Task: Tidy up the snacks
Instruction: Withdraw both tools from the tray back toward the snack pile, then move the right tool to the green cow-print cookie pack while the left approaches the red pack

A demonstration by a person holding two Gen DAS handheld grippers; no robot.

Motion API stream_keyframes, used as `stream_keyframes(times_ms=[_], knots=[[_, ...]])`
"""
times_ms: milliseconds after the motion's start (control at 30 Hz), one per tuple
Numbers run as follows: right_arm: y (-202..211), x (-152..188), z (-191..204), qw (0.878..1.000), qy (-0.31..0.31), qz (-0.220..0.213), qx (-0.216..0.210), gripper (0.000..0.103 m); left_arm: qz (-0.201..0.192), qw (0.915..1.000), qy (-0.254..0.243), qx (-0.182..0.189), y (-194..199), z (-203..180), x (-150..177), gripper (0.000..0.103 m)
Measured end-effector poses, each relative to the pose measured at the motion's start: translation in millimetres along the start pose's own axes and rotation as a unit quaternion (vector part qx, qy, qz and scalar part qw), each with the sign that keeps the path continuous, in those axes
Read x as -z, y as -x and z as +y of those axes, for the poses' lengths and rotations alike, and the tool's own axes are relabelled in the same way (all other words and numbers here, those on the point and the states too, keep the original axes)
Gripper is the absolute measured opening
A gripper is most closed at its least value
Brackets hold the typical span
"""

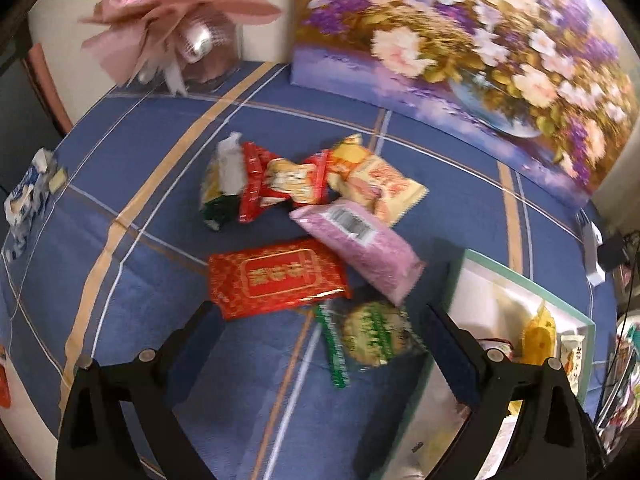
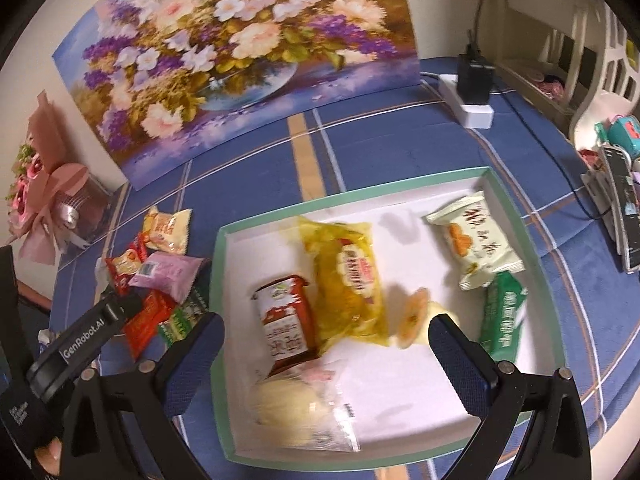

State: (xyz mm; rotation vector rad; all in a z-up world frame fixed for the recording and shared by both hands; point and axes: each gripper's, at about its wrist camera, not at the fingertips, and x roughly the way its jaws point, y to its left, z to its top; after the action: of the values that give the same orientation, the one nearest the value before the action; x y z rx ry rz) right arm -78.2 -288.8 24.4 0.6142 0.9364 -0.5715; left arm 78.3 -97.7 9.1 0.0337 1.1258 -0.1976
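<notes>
- Green-rimmed white tray is collecting the snacks; several packets are already lying inside it.
- We are hovering the right gripper over the tray, fingers spread wide and empty.
- We are holding the left gripper, fingers spread, over the round green packet just left of the tray, probably next.
</notes>
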Motion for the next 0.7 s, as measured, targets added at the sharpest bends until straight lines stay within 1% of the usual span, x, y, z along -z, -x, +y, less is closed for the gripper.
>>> stream_keyframes(times_ms=[133, 300, 533, 700], knots=[[-7, 5, 19, 1.0, 0.015, 0.008, -0.007, 0.103, 0.015, 0.9992, 0.026, -0.026, -5, 30, -5, 0.099], [-17, 14, 50, 0.999, 0.041, 0.02, -0.018, 0.103, 0.036, 0.9966, 0.063, -0.04, -12, 73, -10, 0.099], [-29, 25, 91, 0.996, 0.075, 0.03, -0.04, 0.103, 0.033, 0.9944, 0.093, -0.038, -12, 111, -12, 0.099], [-40, 29, 109, 0.994, 0.088, 0.038, -0.059, 0.103, 0.028, 0.994, 0.105, -0.017, -17, 125, -14, 0.099]])
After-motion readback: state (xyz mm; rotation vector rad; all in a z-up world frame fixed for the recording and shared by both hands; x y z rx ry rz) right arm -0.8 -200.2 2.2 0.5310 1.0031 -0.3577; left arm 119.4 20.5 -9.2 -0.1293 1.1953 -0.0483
